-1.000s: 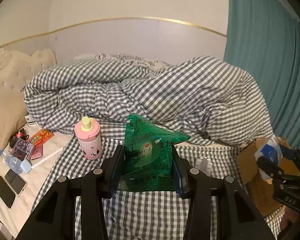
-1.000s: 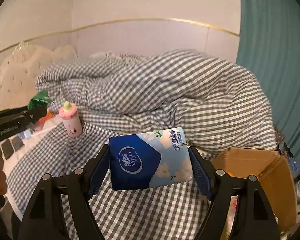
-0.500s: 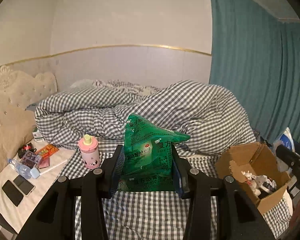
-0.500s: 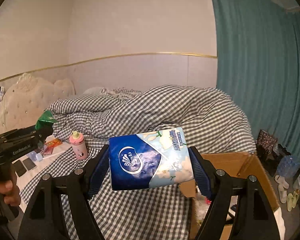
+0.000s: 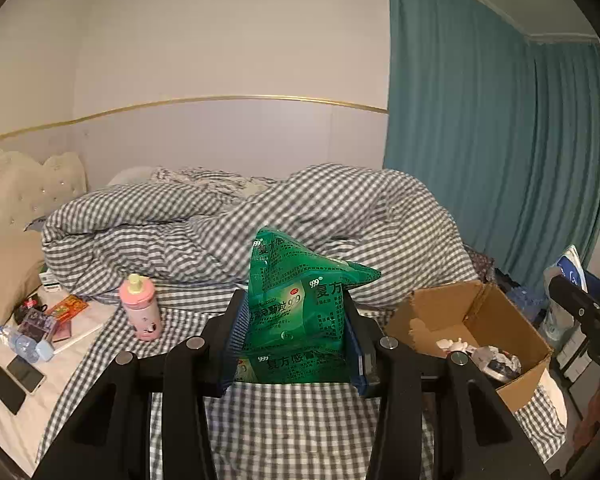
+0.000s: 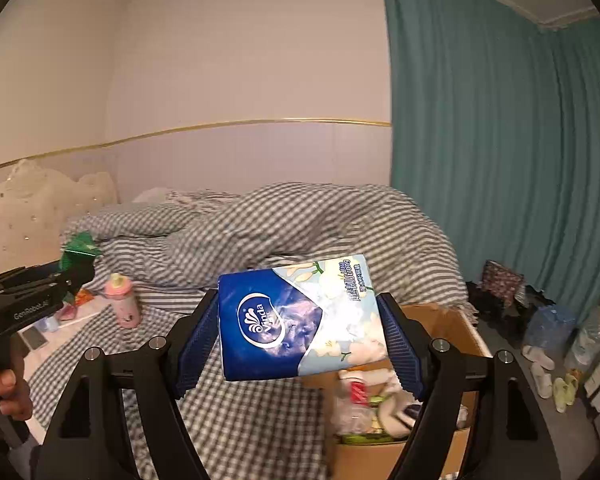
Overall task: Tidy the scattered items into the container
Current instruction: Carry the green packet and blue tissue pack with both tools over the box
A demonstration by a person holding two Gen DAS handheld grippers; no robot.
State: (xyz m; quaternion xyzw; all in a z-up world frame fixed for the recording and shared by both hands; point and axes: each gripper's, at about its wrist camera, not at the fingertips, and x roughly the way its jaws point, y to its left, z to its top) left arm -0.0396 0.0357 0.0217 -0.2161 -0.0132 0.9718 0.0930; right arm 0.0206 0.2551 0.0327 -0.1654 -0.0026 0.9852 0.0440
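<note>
Vinda tissue pack (image 6: 300, 320) pinched in your right claw (image 6: 298, 340), above the cardboard box (image 6: 456, 328) | green medicine bag (image 5: 300, 308) pinched in your left claw (image 5: 294, 340), over the bed (image 5: 292, 416) | step: carrying both | next: lower tissues inside, release, then bag.

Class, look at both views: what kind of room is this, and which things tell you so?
Most likely a bedroom: a bed with a rumpled checked duvet, a tufted cream headboard, and floor-length teal curtains.
</note>
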